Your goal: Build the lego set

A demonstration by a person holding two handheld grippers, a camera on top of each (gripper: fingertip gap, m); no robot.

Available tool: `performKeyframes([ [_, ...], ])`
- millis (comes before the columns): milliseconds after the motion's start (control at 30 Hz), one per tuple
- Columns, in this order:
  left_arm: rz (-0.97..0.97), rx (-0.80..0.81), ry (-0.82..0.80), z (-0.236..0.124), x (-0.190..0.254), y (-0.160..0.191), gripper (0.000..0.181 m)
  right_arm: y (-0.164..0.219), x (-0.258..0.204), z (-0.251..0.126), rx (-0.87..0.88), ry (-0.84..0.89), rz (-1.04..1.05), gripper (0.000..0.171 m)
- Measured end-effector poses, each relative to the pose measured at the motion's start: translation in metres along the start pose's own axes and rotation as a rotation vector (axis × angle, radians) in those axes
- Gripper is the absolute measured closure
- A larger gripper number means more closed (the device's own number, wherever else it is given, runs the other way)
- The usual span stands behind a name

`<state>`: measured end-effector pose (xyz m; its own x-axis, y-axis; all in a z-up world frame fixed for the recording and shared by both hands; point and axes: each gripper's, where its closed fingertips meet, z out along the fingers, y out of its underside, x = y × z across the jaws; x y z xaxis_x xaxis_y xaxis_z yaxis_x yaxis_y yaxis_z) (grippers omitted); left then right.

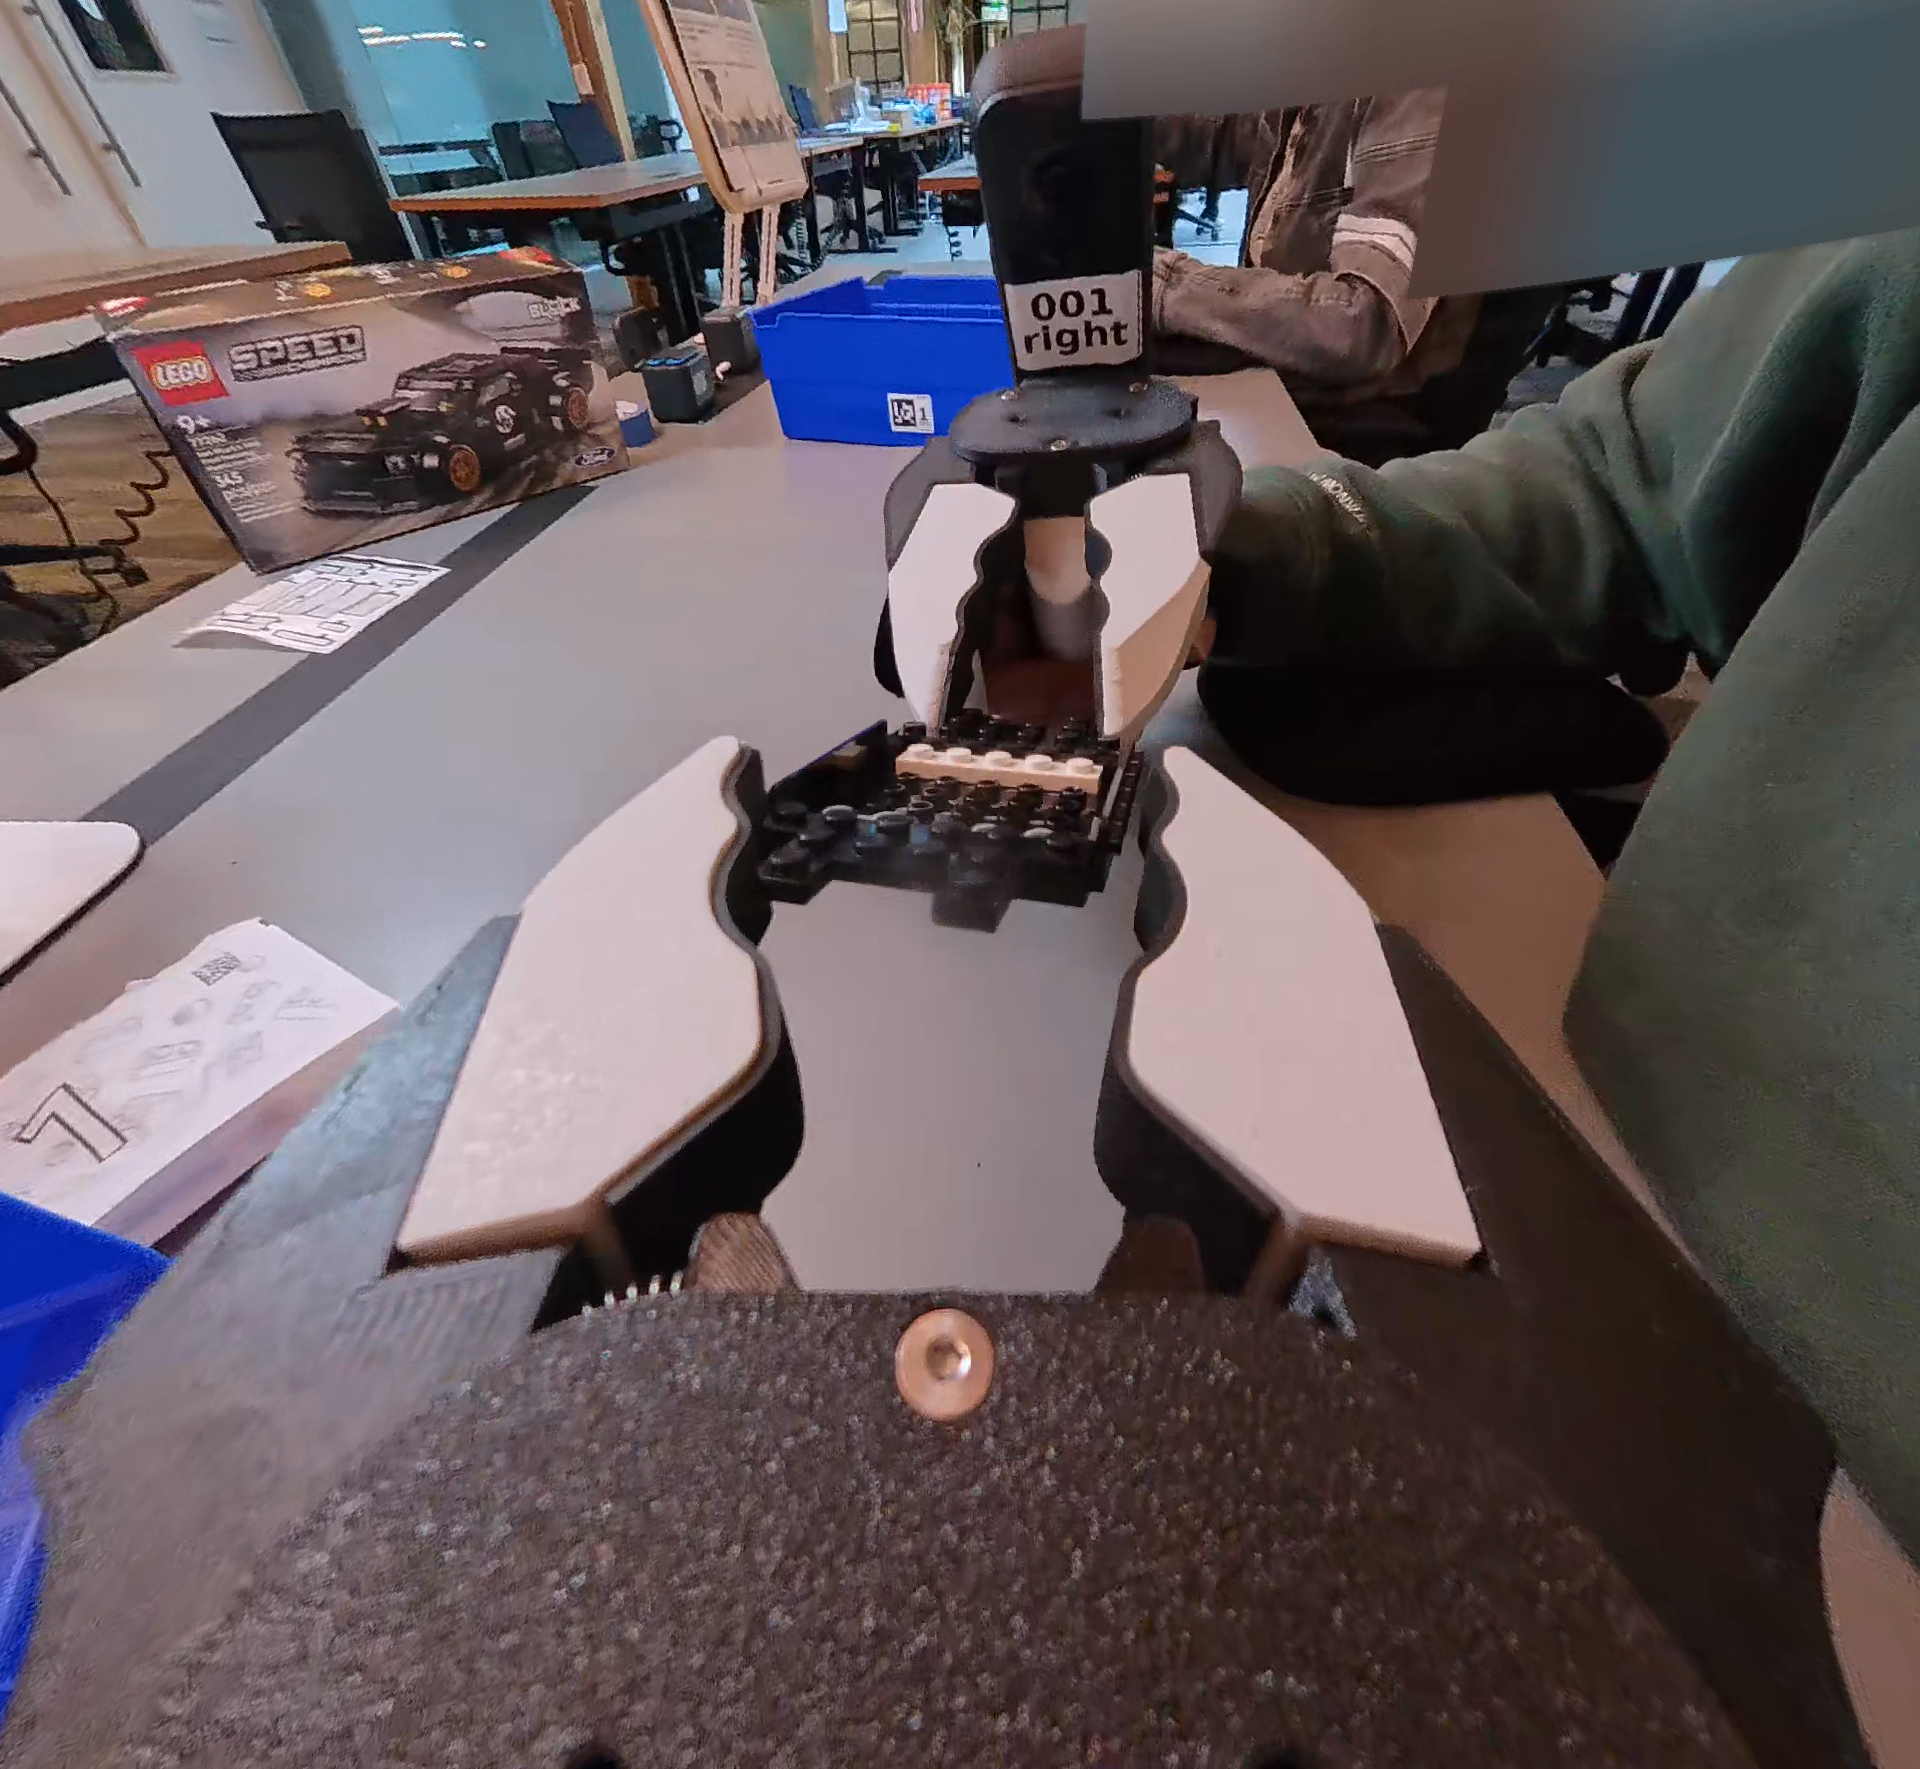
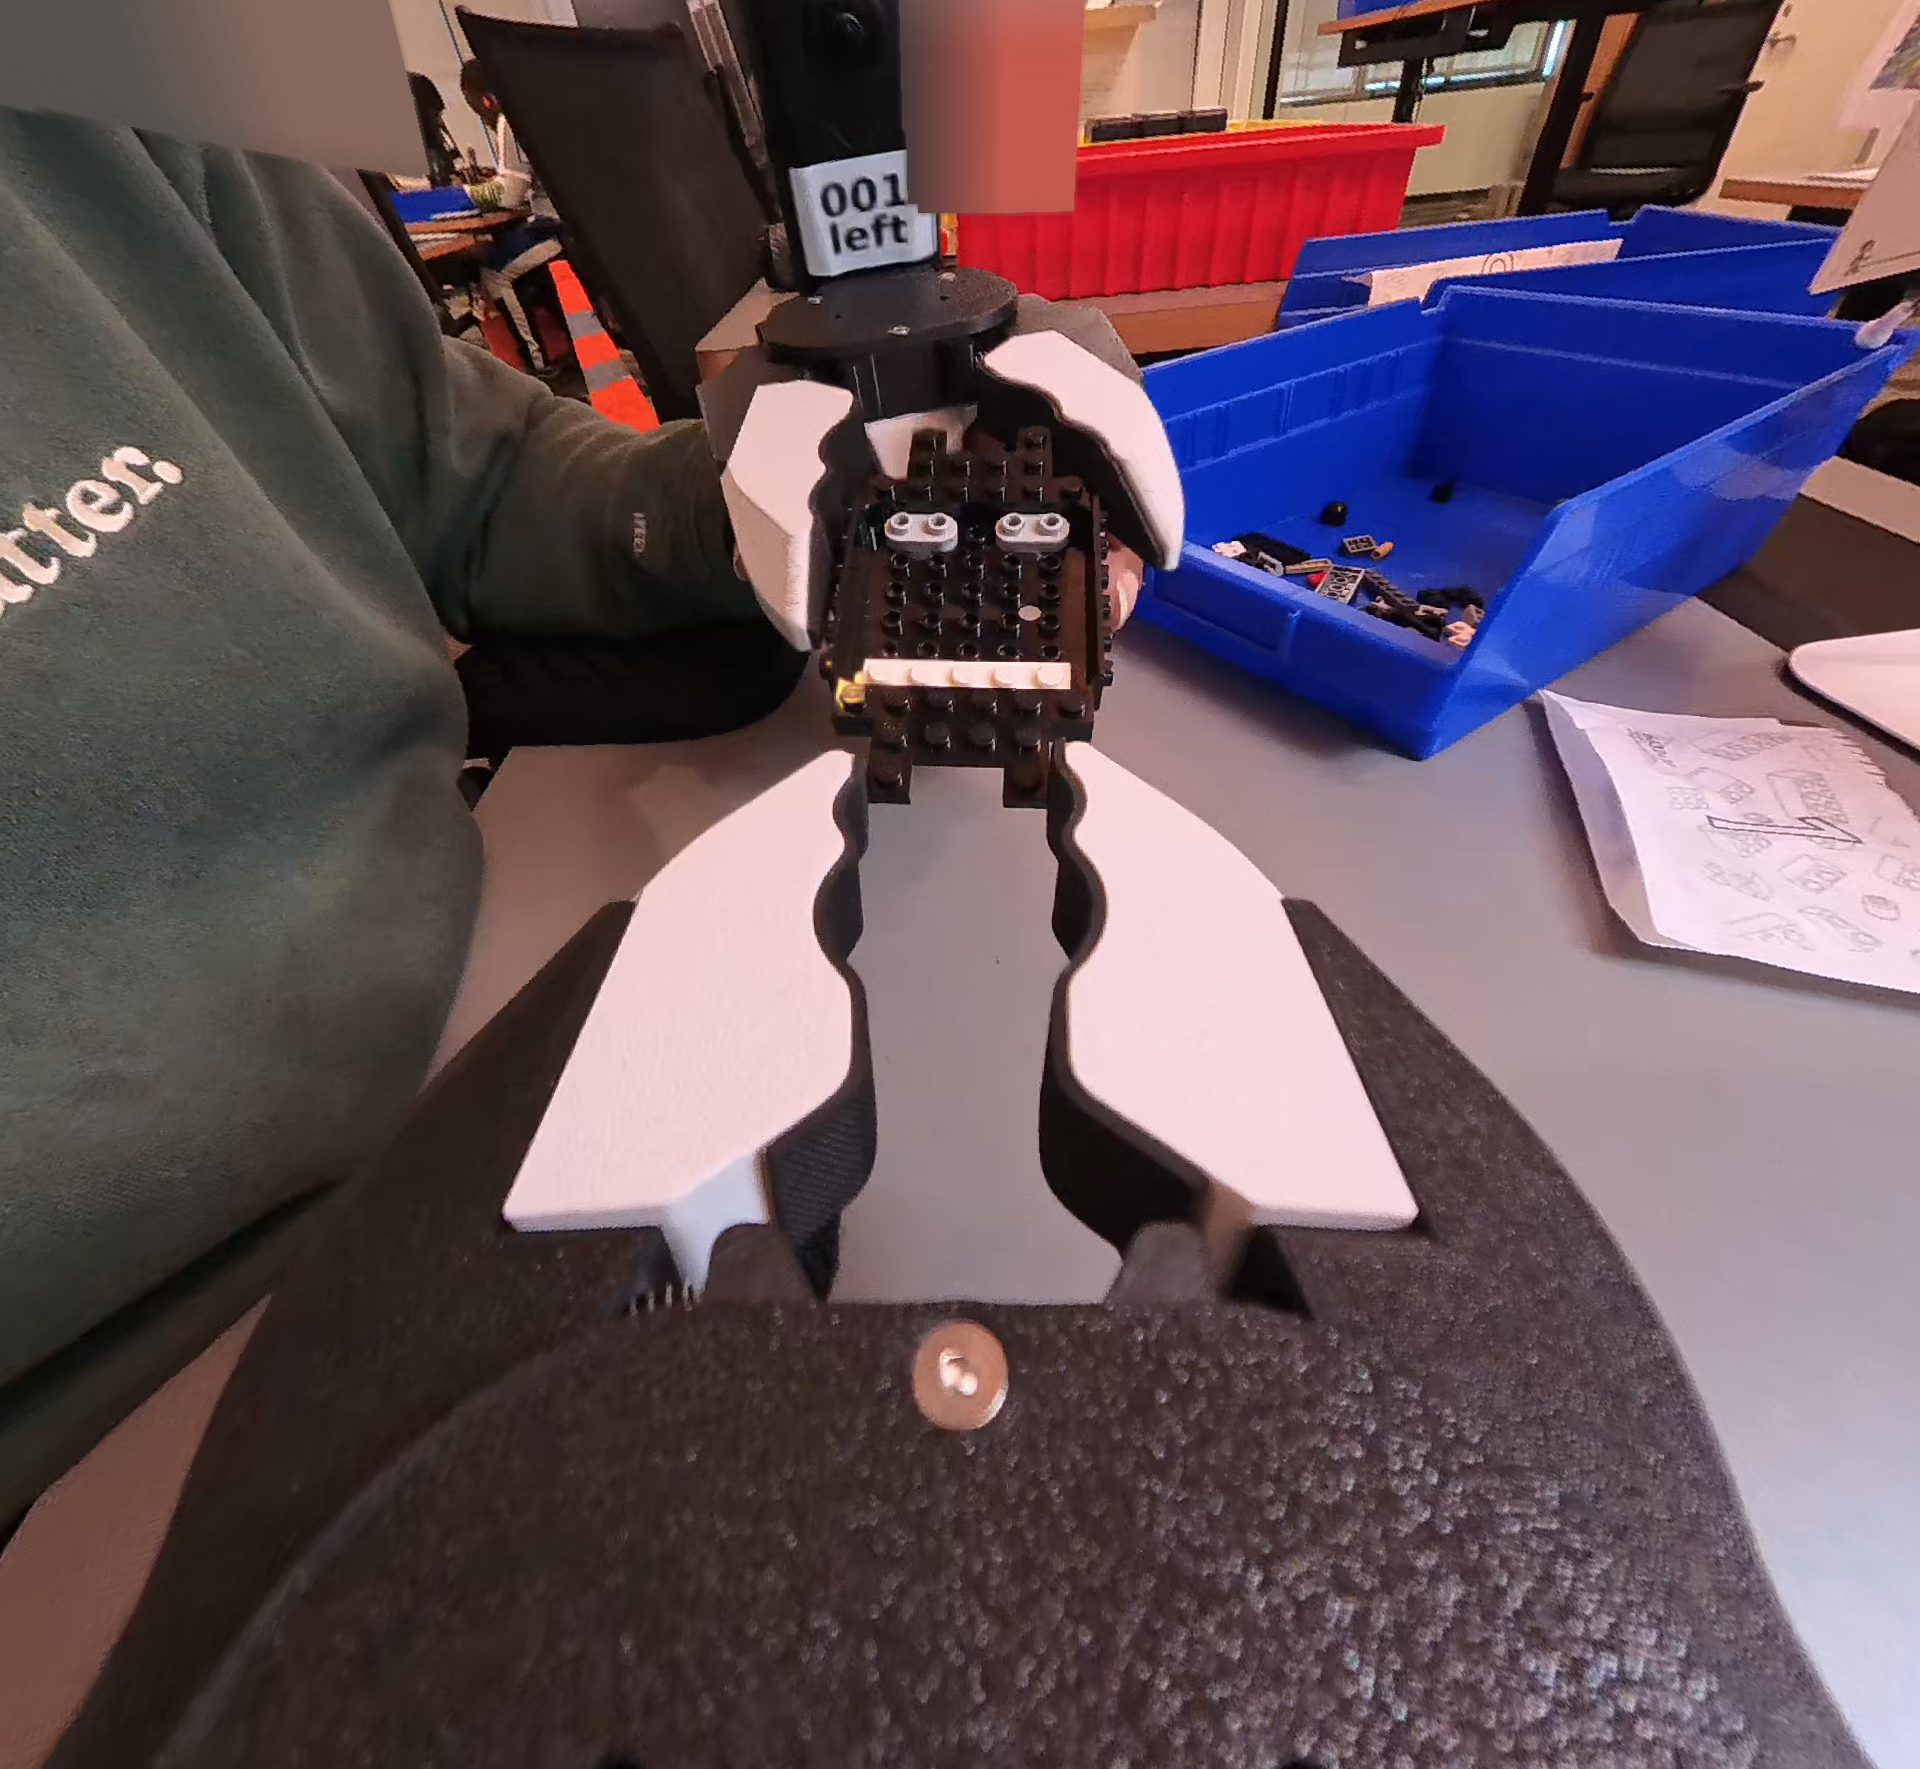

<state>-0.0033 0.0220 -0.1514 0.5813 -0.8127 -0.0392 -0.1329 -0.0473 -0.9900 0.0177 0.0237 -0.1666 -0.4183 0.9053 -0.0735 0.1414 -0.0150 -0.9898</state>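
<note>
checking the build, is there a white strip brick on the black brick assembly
Yes, a white strip brick lies across the black brick assembly near its end facing the right tool.

Printed white label [image 1: 1075,329] on right gripper [image 1: 1023,717], upper centre; likewise label [image 2: 862,218] on left gripper [image 2: 982,597]. Branded toy-car box [image 1: 374,410], upper left. Coded sticker [image 1: 909,415] on blue bin [image 1: 831,369]. White lettering on green sweatshirt [image 2: 94,514], left edge.

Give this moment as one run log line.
left gripper: shut on black brick assembly | right gripper: shut on its other end | assembly above grey table
</note>
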Motion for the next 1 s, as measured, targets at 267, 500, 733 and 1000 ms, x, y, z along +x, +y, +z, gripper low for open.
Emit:
performKeyframes([
  [267,0.028,-0.043,-0.045,0.001,-0.007,0.004,0.115,-0.001,0.011,-0.003,0.006,0.047,0.048,0.138],
  [500,0.370,-0.119,-0.322,-0.002,-0.024,-0.003,0.115,-0.020,0.032,-0.003,0.064,0.205,0.284,0.129],
  [733,0.714,-0.267,-0.493,0.012,-0.021,-0.002,0.116,-0.009,0.052,0.006,-0.032,0.503,0.249,0.135],
  [1000,0.812,-0.325,-0.482,0.020,-0.017,0.011,0.116,0.008,0.052,0.008,-0.073,0.436,0.353,0.136],
])
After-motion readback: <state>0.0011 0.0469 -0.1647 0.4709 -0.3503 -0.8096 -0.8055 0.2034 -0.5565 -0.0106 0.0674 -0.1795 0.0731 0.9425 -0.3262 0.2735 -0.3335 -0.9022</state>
